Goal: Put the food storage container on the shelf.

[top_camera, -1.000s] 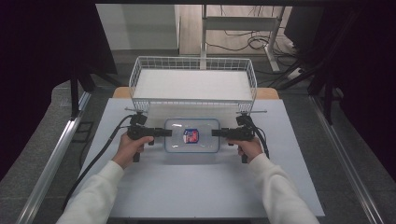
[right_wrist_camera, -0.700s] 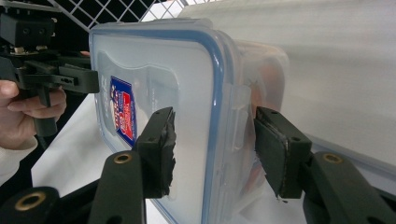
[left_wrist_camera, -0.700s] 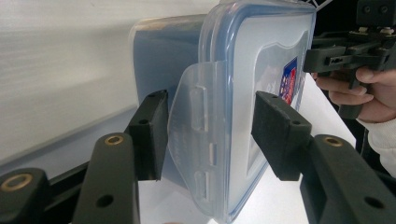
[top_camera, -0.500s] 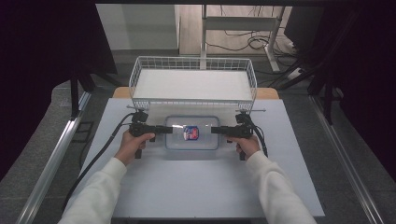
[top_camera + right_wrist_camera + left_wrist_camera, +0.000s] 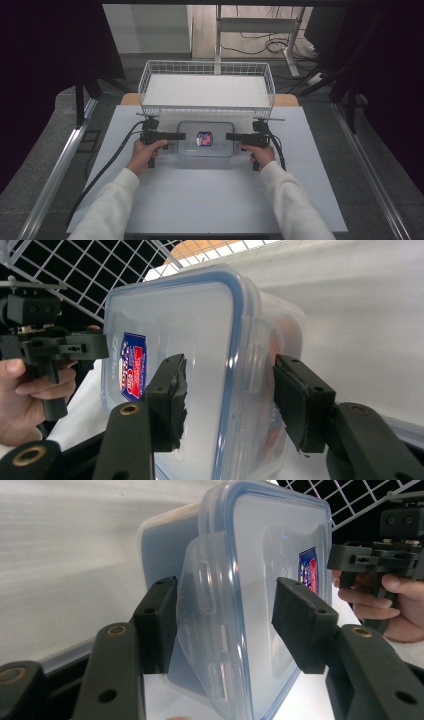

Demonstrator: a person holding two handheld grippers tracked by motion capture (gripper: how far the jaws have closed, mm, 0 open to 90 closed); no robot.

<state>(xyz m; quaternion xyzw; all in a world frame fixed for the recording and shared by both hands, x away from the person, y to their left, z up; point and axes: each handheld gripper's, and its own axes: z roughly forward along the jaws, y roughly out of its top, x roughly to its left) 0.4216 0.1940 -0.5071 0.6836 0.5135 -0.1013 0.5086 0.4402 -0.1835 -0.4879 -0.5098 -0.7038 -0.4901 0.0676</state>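
Both grippers bracket a lidded plastic food container [image 5: 205, 139] on the table [image 5: 210, 200]: the left gripper [image 5: 181, 136], jaws just widening, and right gripper [image 5: 229, 136] straddle its end latches ungripped, lid apparently not yet removed.

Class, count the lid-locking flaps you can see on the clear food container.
2: one flap at the left gripper's end, one flap at the right gripper's end; others may be hidden.

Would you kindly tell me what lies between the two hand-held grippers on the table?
A clear lidded container with a blue seal and a red-and-blue label lies between the left hand-held gripper and right hand-held gripper, in the high view.
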